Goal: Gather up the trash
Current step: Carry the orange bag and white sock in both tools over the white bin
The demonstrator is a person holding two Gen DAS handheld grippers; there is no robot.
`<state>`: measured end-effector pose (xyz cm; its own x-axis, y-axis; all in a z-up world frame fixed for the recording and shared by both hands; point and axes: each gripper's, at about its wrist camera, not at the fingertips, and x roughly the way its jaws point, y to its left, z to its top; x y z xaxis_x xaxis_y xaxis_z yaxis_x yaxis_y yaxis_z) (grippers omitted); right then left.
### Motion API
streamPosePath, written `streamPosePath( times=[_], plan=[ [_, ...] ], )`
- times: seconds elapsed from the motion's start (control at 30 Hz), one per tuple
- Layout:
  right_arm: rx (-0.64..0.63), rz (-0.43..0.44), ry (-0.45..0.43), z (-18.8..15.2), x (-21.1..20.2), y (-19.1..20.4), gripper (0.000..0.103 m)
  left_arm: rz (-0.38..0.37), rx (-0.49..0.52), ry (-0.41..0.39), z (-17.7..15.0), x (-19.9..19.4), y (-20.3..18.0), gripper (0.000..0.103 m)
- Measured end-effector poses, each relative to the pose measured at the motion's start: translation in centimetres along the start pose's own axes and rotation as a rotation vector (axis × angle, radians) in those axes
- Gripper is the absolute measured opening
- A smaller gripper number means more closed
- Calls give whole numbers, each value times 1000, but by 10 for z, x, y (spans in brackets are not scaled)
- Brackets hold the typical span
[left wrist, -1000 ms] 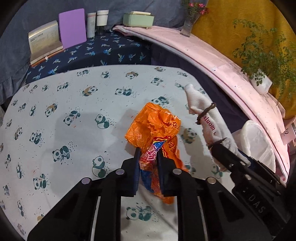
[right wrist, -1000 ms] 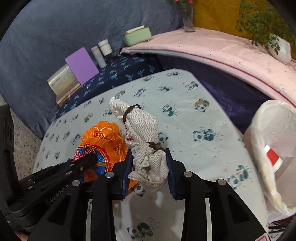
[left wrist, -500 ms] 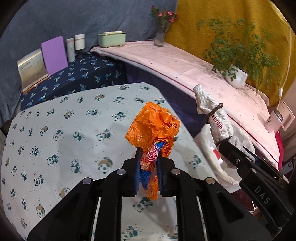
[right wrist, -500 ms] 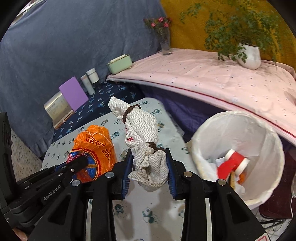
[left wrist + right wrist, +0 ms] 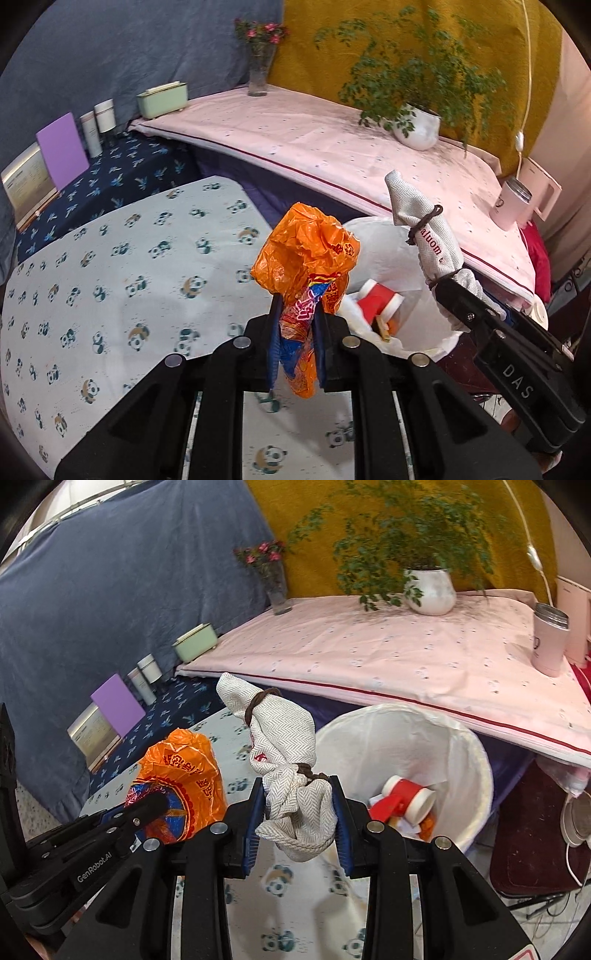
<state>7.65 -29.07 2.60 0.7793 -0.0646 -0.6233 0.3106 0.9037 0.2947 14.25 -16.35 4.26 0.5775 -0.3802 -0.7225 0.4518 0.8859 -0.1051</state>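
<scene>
Left claw (image 5: 297,347) grips an orange bag (image 5: 306,254); right claw (image 5: 297,819) grips a tied cloth (image 5: 284,749), bin (image 5: 476,753) just ahead.

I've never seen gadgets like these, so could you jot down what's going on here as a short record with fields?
Left gripper: shut on orange plastic bag, held in the air
Right gripper: shut on tied cloth bundle
Bin: white-lined, open, beside the panda-print table
Already in bin: red-and-white cup, paper scraps
Background: potted plant, flower vase
Not yet done: both items unreleased
</scene>
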Motion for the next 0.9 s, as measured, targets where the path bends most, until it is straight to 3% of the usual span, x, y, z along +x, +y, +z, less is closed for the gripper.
streamPosePath(
  times=[0.5, 0.63, 0.77, 0.9],
  plan=[
    [125, -97, -12, -7, -14, -94, 32, -112, 101, 69, 17, 52, -90, 16],
    [143, -109, -8, -8, -12, -107, 32, -112, 101, 78, 20, 66, -101, 21],
    [149, -114, 0, -9, -7, -113, 32, -95, 97, 64, 22, 69, -101, 40],
    [148, -109, 5, -6, -1, -112, 32, -74, 83, 55, 24, 69, -94, 45]
  ],
)
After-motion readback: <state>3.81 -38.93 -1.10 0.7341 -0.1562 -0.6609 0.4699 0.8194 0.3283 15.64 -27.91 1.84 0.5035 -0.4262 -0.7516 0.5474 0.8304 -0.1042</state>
